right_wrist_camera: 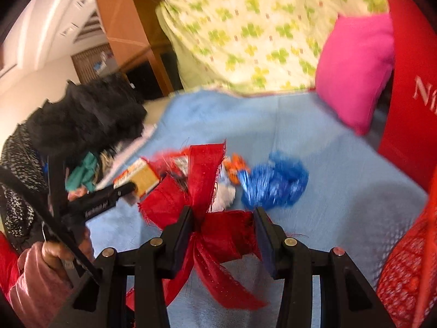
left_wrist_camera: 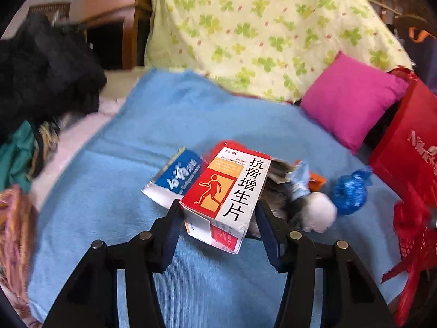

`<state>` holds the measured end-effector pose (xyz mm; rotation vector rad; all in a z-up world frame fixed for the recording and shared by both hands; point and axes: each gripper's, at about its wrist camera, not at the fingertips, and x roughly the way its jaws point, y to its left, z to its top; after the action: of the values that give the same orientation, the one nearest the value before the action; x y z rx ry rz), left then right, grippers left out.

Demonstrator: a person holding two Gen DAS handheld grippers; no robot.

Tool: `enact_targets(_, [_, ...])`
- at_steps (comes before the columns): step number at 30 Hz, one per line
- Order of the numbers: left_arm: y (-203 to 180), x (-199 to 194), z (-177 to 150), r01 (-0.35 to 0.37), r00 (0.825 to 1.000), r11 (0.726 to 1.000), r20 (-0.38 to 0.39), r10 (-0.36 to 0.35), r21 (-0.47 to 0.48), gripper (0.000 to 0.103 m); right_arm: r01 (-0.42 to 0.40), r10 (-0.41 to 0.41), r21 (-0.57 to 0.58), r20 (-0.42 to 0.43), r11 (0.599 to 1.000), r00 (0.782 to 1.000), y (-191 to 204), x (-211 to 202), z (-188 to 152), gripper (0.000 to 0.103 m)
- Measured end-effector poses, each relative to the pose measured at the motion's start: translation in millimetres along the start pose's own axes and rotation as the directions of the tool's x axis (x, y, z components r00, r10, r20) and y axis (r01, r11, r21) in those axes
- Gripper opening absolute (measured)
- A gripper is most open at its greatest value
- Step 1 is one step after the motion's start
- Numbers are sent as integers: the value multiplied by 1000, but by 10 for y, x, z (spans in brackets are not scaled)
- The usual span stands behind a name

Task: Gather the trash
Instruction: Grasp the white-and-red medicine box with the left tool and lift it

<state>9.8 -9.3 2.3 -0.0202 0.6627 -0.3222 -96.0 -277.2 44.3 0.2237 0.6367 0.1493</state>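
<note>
A: Where is the trash seen?
B: At frame centre, a medicine box [left_wrist_camera: 228, 191] marked "Kanggu Zengsheng Pian" is pinched by the left gripper [left_wrist_camera: 218, 213]; a blue box [left_wrist_camera: 174, 179], white wad [left_wrist_camera: 321, 214] and blue bag [left_wrist_camera: 351, 191] are crowded beside it on the blue blanket [left_wrist_camera: 164, 125].
A: And the right gripper [right_wrist_camera: 222, 220]?
B: A red ribbon [right_wrist_camera: 215, 218] is clamped there, centre frame.

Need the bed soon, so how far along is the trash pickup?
Nothing visibly binned yet. In hand: left gripper holds the red-and-white medicine box; right gripper straddles the red mesh ribbon. Left on the blue blanket: blue-and-white carton, white tissue wad, crumpled blue plastic bag.
</note>
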Motion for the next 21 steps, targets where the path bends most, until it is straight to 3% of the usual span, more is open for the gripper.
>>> enact_targets(5, [-256, -401, -154, 74, 995, 997, 60, -74, -9, 56, -2, 4, -13, 151, 1000, 988, -19, -496, 66, 48])
enact_targets(11, [-950, -766, -118, 205, 973, 973, 88, -215, 108, 56, 38, -48, 37, 322, 999, 945, -300, -1138, 106, 48])
enact_targets(17, [-1824, -1036, 99, 347, 921, 910, 100, -377, 227, 56, 70, -149, 191, 441, 979, 885, -882, -1711, 67, 48])
enact_targets(21, [-2469, -1096, 174, 449, 874, 846, 57, -483, 287, 56, 68, -229, 347, 448, 935, 864, -1373, -1938, -20, 48])
